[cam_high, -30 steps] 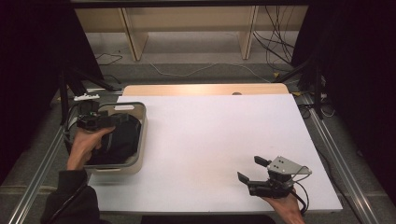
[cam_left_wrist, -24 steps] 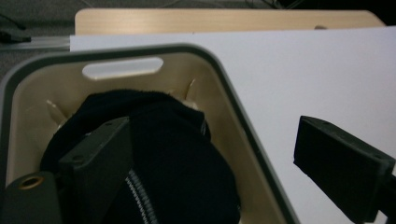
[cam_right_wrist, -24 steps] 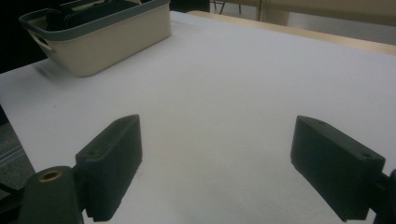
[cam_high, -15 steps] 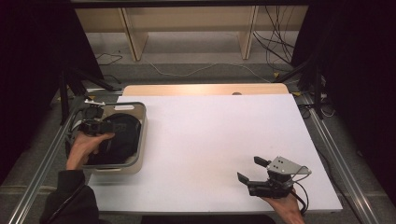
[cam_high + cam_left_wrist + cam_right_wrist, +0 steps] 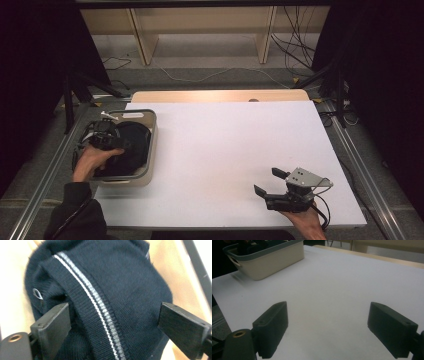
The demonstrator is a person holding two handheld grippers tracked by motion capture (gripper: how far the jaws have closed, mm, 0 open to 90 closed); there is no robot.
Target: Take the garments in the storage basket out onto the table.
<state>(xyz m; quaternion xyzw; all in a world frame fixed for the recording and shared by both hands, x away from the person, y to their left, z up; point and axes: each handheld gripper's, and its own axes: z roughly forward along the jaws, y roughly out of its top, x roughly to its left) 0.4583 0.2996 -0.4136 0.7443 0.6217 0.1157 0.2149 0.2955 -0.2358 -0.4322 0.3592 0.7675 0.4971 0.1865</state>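
Sinking lower into the basket (image 5: 151, 131) since a second ago, left tongs (image 5: 107, 139) now hanging just over the dark knitted garment (image 5: 127, 150), with the person's left hand (image 5: 89, 161) following them down. Staying put near the front right corner of the tabletop (image 5: 225, 150), right tongs (image 5: 272, 185), unchanged against the earlier pictures.

Lying bunched inside the basket at the left edge of the tabletop: one dark navy garment (image 5: 112, 290), ribbed along a band carrying pale stripes (image 5: 100, 305). Showing a small metal loop (image 5: 37, 293) near one fold. Standing spread wide to either side of that striped band, both jaws of the left tongs (image 5: 112, 325), not yet pressing on the cloth; whether the tips are already brushing the knit, impossible to tell.

Probably meaning a grasp about to come: lowering done or nearly done, with closing on the fabric looking like the next move needed before lifting it out.

Resting low over bare white surface, right tongs (image 5: 327, 322) also spread wide, pinching nothing, pointing toward the cream basket (image 5: 269, 262) well apart from them.

Counting: one garment, one basket, two tongs, two hands, one tabletop.
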